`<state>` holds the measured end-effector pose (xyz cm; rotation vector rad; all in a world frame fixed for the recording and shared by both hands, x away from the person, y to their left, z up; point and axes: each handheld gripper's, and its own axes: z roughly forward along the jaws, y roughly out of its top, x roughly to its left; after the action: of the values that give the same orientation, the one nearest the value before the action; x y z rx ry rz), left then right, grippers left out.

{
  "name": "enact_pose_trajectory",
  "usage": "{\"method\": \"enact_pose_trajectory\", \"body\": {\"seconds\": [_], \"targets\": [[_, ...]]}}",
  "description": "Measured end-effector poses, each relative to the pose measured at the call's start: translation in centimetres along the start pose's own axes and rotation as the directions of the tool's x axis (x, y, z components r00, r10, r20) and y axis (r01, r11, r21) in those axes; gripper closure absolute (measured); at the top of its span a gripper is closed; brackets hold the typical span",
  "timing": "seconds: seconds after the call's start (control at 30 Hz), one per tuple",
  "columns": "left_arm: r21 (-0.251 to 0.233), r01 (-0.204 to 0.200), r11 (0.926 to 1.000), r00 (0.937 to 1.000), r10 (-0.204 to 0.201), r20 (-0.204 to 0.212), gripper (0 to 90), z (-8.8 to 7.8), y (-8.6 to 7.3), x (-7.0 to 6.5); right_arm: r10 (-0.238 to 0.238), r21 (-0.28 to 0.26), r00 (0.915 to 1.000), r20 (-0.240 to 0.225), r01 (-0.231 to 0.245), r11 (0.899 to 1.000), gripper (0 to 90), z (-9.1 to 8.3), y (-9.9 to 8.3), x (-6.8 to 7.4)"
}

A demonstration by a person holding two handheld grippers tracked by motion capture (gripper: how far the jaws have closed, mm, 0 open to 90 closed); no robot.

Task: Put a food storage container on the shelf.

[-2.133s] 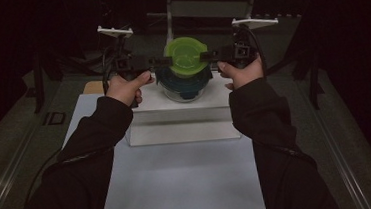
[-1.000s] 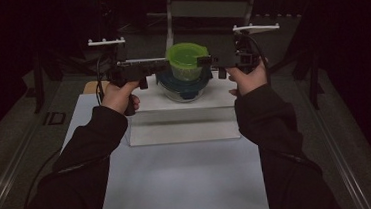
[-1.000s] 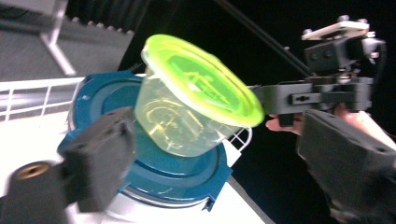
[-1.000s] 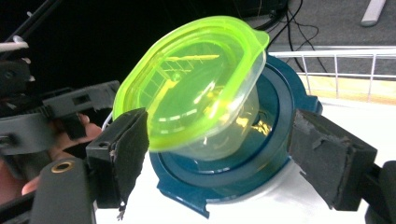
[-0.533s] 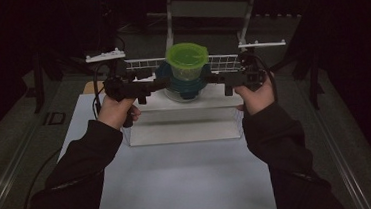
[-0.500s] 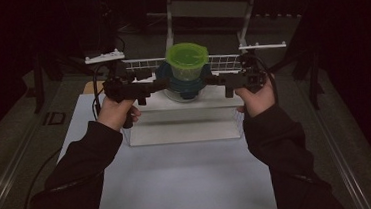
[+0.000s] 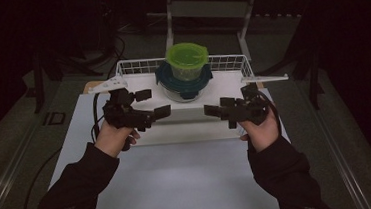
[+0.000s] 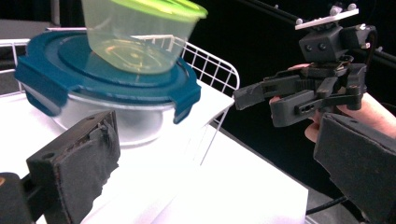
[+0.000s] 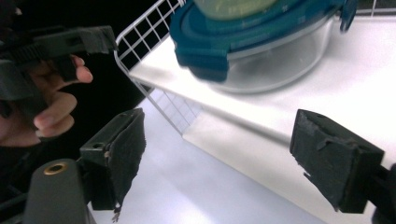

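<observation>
We saw a green tub (image 7: 187,60) sitting on the blue-lidded glass bowl (image 7: 184,84). Beside the bowl, our left tool (image 7: 149,106) and right tool (image 7: 217,108) were both released, grasping nothing.

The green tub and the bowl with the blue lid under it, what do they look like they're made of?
The green tub looks like thin translucent plastic: the basket wire shows through its wall. The bowl is clear and glossy, glass or hard plastic, hard to tell which. Its blue lid looks like opaque moulded plastic with clip tabs.
</observation>
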<state>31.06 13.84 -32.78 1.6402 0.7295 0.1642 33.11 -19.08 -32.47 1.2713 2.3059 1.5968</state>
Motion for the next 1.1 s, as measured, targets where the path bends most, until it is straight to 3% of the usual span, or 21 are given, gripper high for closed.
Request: {"method": "enact_pose_trajectory", "body": {"seconds": [0.47, 0.63, 0.8, 0.87, 1.1], "targets": [[0.070, -0.089, 0.9936, 0.9948, 0.085, 0.055, 0.2, 0.2, -5.8, -2.7, -0.039, -0.011, 0.9992, -0.005, 0.039, 0.999, 17.1, 0.4, -5.5, -0.3], [0.089, -0.094, 0.9916, 0.9928, 0.086, 0.083, 0.3, 0.3, -7.7, -3.2, -0.052, -0.003, 0.9986, 0.005, 0.052, 0.999, 17.1, 0.6, -7.3, -0.6], [0.108, -0.109, 0.9882, 0.9914, 0.100, 0.084, 0.3, 0.4, -9.4, -3.3, -0.060, -0.001, 0.9982, 0.002, 0.060, 0.998, 16.8, 0.7, -9.4, -1.2], [0.136, -0.104, 0.9853, 0.9911, 0.091, 0.097, 0.3, 0.6, -10.8, -3.3, -0.056, 0.001, 0.9984, -0.001, 0.056, 0.998, 16.8, 0.7, -10.2, -1.5], [0.158, -0.107, 0.9815, 0.9902, 0.091, 0.106, 0.3, 1.2, -13.5, -3.5, -0.031, 0.016, 0.9995, 0.003, 0.030, 0.999, 16.9, 1.2, -13.2, -2.7]]}}
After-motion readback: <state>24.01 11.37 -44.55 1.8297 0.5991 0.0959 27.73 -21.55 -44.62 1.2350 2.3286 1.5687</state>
